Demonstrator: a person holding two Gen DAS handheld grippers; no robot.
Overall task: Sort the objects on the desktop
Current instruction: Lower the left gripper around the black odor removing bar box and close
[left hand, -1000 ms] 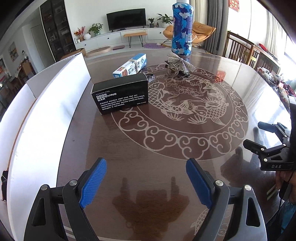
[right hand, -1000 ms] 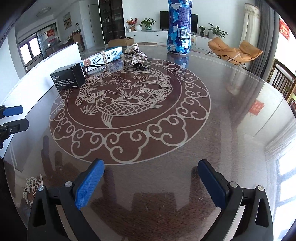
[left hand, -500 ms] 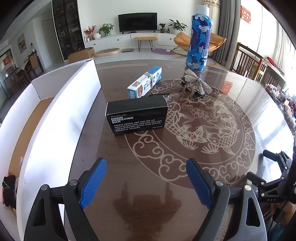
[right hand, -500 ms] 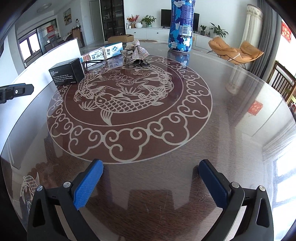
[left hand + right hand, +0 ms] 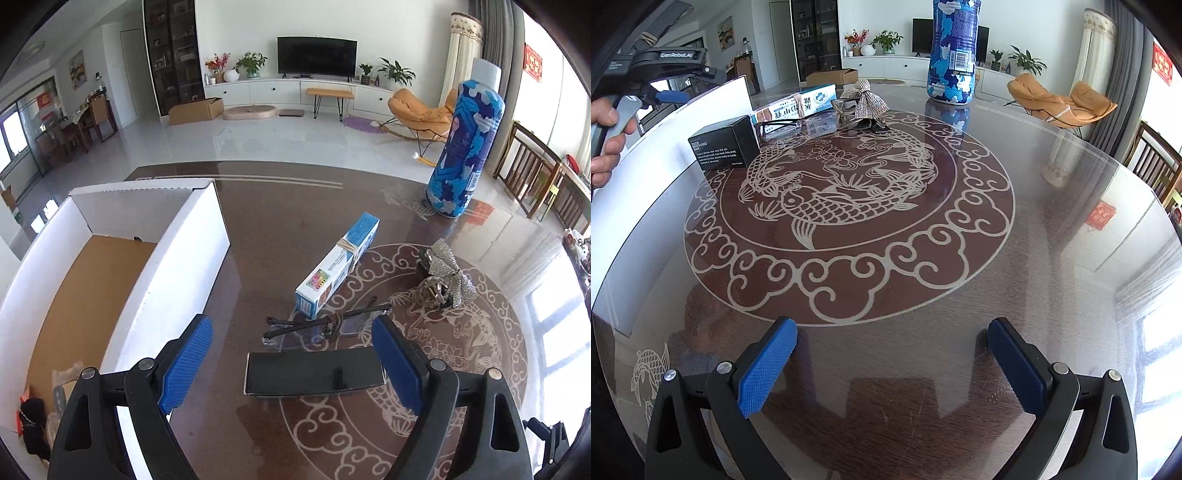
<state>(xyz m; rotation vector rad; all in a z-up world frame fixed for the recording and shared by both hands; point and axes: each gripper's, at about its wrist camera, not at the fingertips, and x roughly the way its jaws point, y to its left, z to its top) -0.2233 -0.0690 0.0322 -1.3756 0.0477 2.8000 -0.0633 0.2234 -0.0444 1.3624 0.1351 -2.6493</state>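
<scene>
My left gripper (image 5: 291,358) hangs spread wide over the black soap box (image 5: 314,373), its pads clear of it. Just past the box lie the glasses (image 5: 325,326), then the blue-and-white carton (image 5: 338,264) and silver bow (image 5: 448,275). My right gripper (image 5: 892,369) gapes too, nothing between its pads, above bare table (image 5: 1052,221).

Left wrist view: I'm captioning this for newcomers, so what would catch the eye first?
Probably the tall blue camouflage-patterned bottle standing at the table's far right edge, and the big white cardboard box open along the left. Nearer, the left tool hangs open above a black soap box, with eyeglasses just beyond it.
</scene>
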